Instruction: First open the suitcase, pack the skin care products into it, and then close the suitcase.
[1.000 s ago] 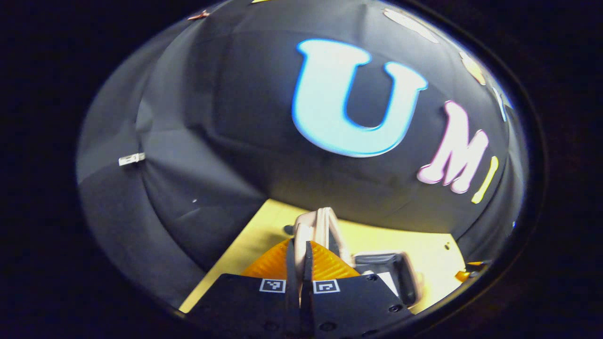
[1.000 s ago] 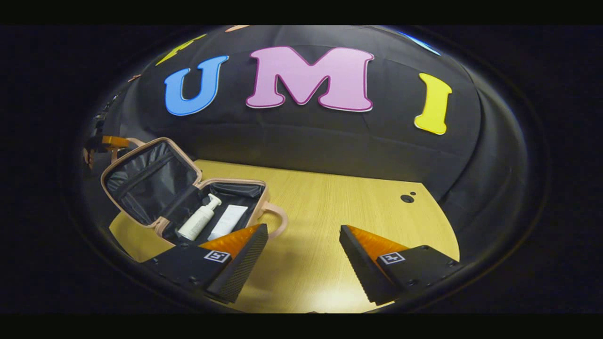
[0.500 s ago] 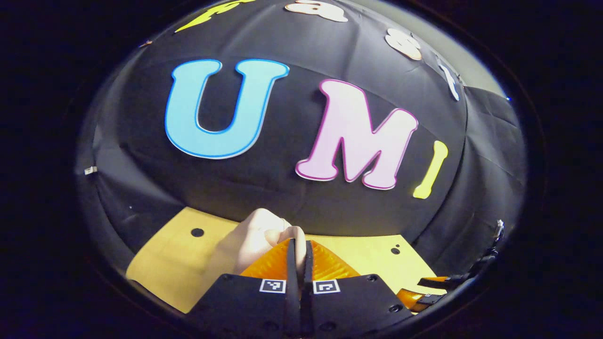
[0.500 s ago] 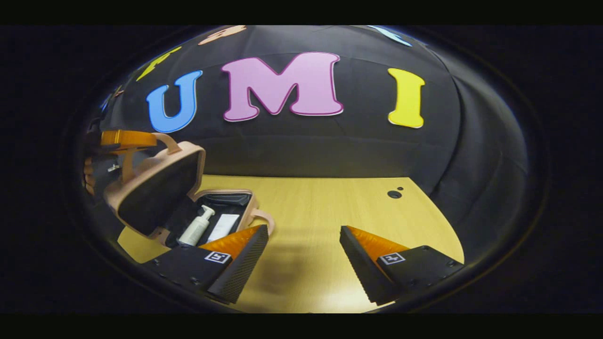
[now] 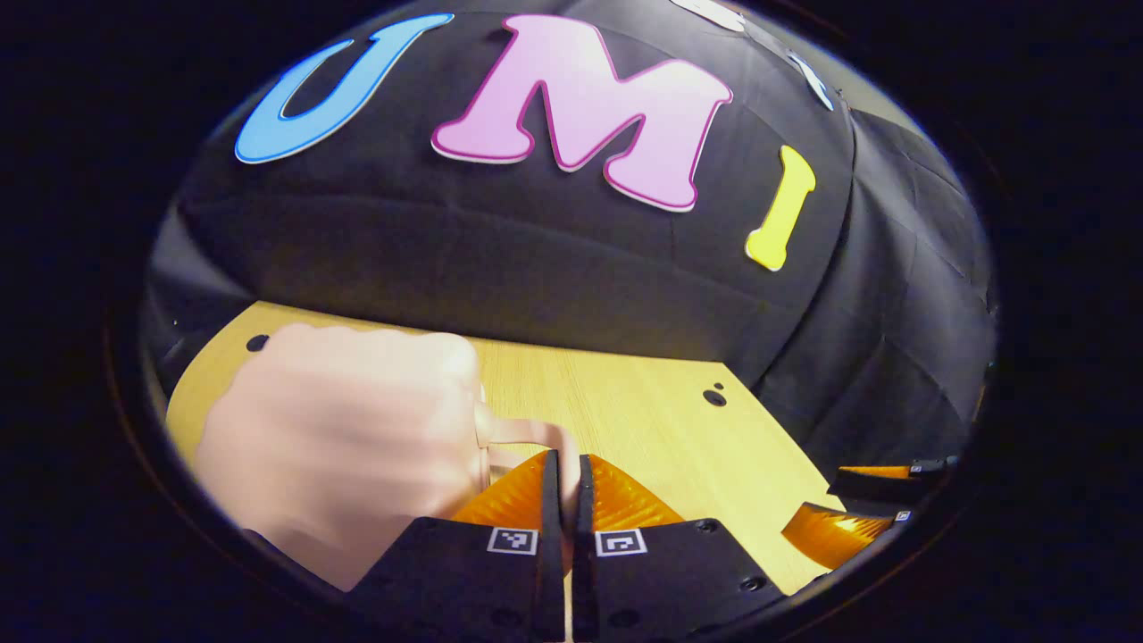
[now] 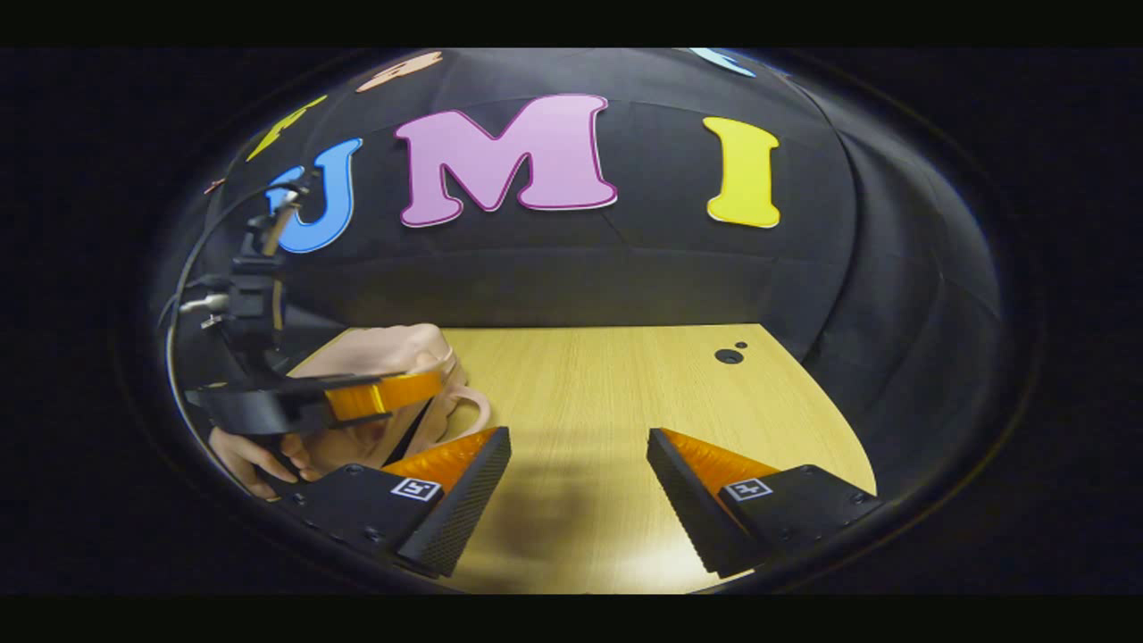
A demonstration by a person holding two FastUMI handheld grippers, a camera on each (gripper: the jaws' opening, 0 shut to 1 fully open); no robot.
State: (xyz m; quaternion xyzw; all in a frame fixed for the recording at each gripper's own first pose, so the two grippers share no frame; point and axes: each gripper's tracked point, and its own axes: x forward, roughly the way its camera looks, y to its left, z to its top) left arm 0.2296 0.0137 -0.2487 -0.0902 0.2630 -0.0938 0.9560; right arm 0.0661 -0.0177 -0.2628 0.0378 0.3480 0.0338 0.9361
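The pink suitcase (image 5: 339, 429) sits at the near left of the wooden table (image 5: 643, 420), its lid down or nearly so; whether the seam has fully met cannot be told. The left gripper (image 5: 563, 478) has its fingers pressed together on the suitcase handle (image 5: 522, 433), a thin pink loop on the case's right side. The right gripper (image 6: 576, 473) hovers over bare tabletop further right, fingers wide apart and empty. The shell looks smooth, moulded and fairly stiff, probably light even when packed. Its rounded top would likely slip under the pads, so the loop handle seems the safer hold
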